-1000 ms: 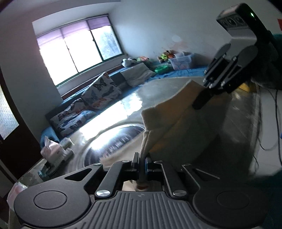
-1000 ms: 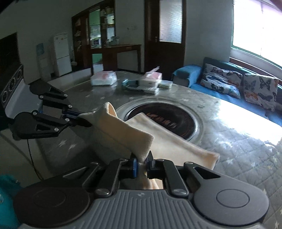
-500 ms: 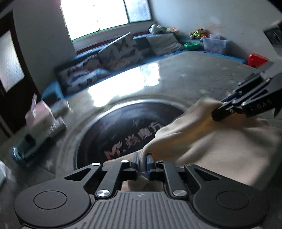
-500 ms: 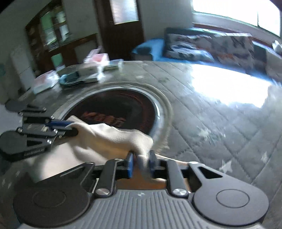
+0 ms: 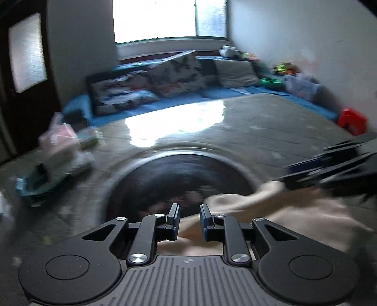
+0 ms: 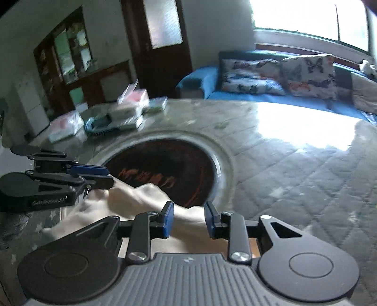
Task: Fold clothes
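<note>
Both grippers' jaws have just opened, dropping the cream cloth (image 6: 146, 200) onto the table (image 6: 294, 164).

- A gray quilted counter (image 6: 294, 169) with little stars, shiny where the light hits it.
- A round dark plate (image 6: 165, 169) with red writing, set in the counter's middle.
- Tissue packs (image 6: 132, 96) and boxes at the far edge.
- A blue sofa (image 6: 235, 94) with butterfly pillows (image 6: 308, 70).
- A bright window (image 5: 155, 21).
- A dark door (image 6: 160, 35).
- A red box (image 5: 352, 120).
</note>
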The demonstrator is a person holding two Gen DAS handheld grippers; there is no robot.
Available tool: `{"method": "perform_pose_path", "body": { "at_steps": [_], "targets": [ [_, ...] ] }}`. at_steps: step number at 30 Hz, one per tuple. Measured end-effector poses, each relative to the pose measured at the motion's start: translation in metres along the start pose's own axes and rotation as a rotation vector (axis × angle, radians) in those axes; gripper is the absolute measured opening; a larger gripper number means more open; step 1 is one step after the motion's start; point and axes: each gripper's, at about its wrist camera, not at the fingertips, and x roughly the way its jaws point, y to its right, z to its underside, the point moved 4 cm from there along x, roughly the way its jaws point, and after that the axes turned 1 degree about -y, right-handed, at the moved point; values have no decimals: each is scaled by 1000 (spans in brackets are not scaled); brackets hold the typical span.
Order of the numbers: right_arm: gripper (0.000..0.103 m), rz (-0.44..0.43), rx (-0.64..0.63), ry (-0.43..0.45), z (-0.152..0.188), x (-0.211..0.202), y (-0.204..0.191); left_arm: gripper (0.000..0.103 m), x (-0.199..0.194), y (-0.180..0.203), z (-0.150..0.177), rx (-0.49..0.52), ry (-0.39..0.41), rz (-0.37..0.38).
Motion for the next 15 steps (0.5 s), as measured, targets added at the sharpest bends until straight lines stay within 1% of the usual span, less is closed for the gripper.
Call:
{"method": "perform_pose_path", "body": {
  "at_steps": [2,5,9,10,12,15],
  "targets": [
    [26,4,9,-19,1,11,-2,20,6,10,0,-4,-22,42],
    [26,15,17,-40,6,21,-3,20,17,21,0,-2,-43,68],
    [24,27,22,-27,9,29,-2,20,36,19,0,-34,-65,63],
    [24,38,0,-24,9,31,-3,20,39,18,0,-41,-65,61],
    [24,55,-34,-20,9,33,-6,20,39,17,1,-42,-58,60],
    [25,42,-12,-17,6,30,-2,20,39,16,2,-36,-58,63]
  ]
}}
